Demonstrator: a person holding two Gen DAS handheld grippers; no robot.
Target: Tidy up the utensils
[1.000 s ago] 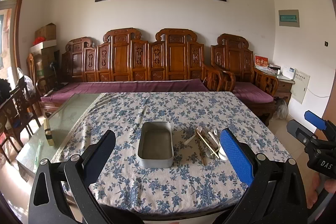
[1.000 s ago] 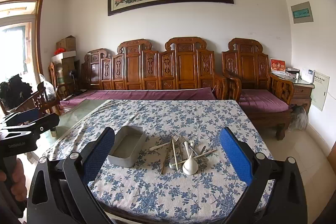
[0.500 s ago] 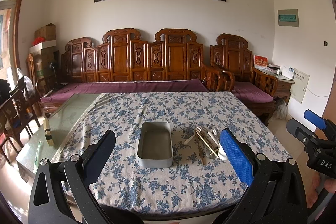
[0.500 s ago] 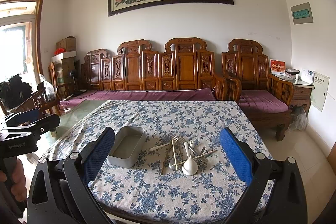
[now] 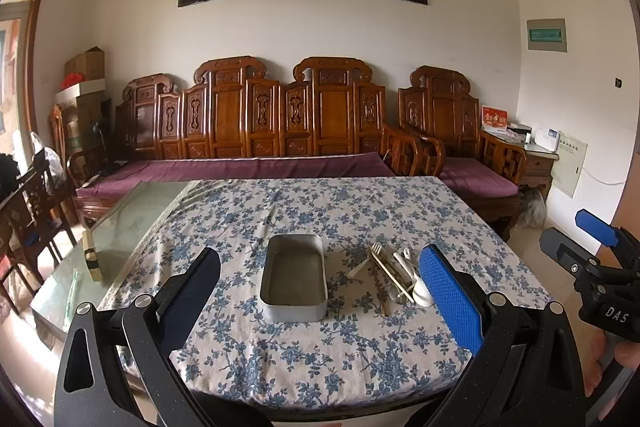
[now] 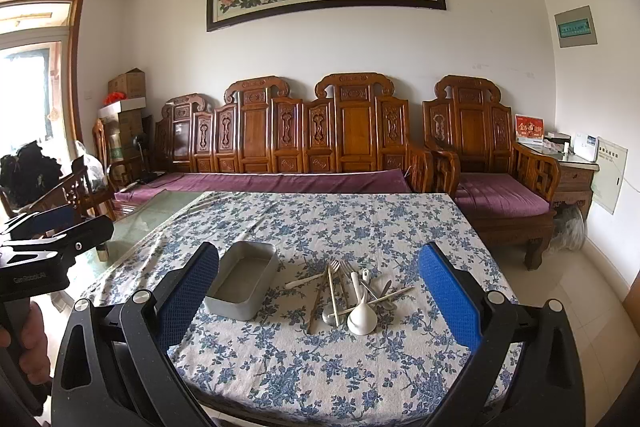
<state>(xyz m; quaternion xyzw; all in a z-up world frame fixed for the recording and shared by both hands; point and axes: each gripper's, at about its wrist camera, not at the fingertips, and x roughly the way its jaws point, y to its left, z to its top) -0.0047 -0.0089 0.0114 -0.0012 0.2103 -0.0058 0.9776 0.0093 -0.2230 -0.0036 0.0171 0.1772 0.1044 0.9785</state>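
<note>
The utensils point(image 6: 352, 291) lie heaped on the tablecloth point(image 6: 320, 367), just right of the empty metal tray point(image 6: 242, 285). Nothing is sorted yet. My left gripper point(image 5: 320, 291) and right gripper point(image 6: 320, 291) both gape empty; next I need to reach down and pinch one piece.
</note>
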